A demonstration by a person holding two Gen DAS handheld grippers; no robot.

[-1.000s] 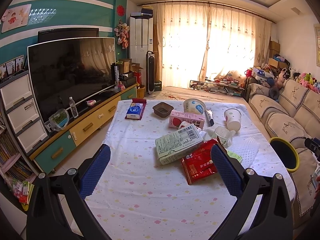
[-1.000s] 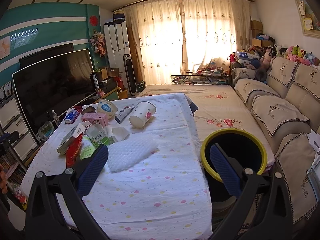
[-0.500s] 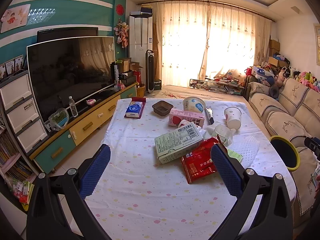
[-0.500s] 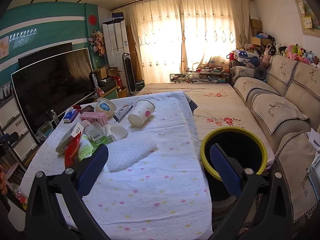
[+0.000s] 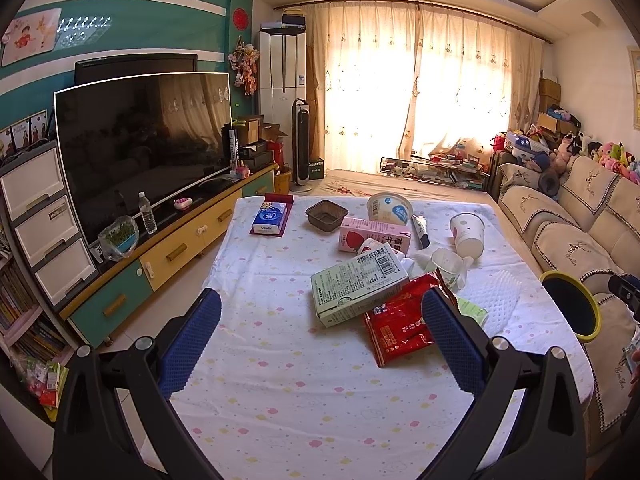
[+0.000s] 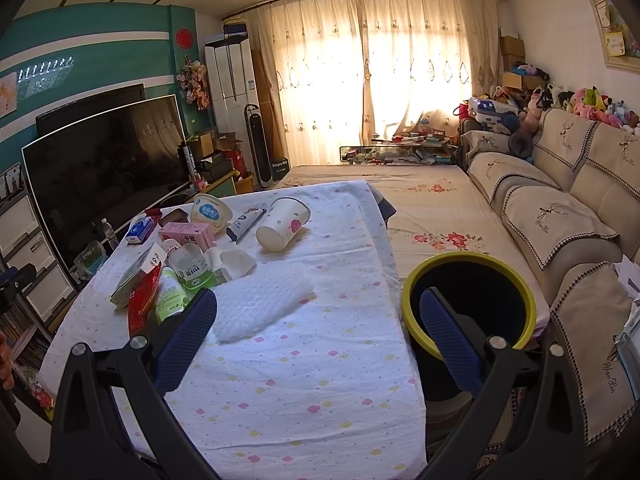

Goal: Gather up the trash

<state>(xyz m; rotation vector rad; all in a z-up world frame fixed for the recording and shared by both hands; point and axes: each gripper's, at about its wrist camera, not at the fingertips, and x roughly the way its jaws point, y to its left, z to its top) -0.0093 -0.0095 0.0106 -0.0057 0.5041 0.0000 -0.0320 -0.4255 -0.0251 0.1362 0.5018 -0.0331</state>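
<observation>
Both the left hand-held gripper point(image 5: 320, 320) and right hand-held gripper point(image 6: 316, 320) hover wide apart, empty. The green carton point(image 5: 358, 287) lies flat on the tabletop point(image 5: 280, 392), its long axis slanting up-right toward the paper cup point(image 5: 466, 235), which lies on its side.

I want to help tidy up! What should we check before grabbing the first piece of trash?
1. Left gripper jaws open and empty: ok.
2. Right gripper jaws open and empty: ok.
3. Bin beside the table, mouth unblocked: ok.
4. Red wrapper nearest the left gripper, though the green carton overlaps it: not ok.
5. Bubble sheet lies flat just ahead of the right gripper: ok.
6. Paper cup empty inside: cannot tell.
</observation>
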